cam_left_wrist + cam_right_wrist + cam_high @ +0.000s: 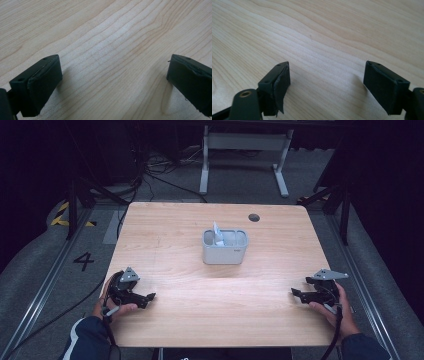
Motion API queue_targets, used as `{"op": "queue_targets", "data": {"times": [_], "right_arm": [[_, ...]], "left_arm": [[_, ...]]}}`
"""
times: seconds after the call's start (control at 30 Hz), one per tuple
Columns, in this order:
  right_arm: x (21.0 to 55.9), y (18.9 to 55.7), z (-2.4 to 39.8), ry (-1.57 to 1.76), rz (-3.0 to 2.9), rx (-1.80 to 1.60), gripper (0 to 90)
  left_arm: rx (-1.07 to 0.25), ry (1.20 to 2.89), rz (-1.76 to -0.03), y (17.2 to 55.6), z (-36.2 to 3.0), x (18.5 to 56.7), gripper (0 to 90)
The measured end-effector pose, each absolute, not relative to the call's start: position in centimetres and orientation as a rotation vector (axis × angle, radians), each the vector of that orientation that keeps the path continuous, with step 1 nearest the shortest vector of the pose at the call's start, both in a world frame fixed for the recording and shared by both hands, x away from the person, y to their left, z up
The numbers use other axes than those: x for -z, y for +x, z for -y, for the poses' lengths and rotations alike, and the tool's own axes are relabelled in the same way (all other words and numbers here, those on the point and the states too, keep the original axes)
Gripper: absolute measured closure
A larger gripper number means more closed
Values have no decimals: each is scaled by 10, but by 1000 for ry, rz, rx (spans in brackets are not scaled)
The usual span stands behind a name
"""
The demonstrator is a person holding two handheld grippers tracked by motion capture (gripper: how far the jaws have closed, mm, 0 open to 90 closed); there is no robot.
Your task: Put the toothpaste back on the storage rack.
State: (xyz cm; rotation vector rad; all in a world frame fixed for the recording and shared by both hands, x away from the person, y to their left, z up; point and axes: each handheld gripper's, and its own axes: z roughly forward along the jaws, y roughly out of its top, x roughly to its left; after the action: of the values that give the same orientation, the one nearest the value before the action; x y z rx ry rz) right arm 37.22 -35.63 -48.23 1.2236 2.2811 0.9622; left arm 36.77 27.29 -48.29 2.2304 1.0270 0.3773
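Both grippers, left gripper point(150, 296) and right gripper point(295, 292), rest wide open and empty on the desk point(215, 285); reach centrally toward the grey bin point(225, 247), well apart ahead, approaching level and slowly.

The left gripper point(150, 297) sits at the lower left of the high view, held by the left hand point(107, 302), with its jaws wide apart and nothing between them. The right gripper point(295, 293) sits at the lower right in the right hand point(332, 307) (dark sleeves enter from the bottom edge); its jaws also stand apart, empty.
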Motion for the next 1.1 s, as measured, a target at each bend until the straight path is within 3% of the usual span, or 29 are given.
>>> {"op": "queue_targets", "data": {"times": [1.1], "right_arm": [[487,375,359,1215,-2271,-1001,152]], "left_arm": [[-396,2225,-1040,367,-272,483,4]]}}
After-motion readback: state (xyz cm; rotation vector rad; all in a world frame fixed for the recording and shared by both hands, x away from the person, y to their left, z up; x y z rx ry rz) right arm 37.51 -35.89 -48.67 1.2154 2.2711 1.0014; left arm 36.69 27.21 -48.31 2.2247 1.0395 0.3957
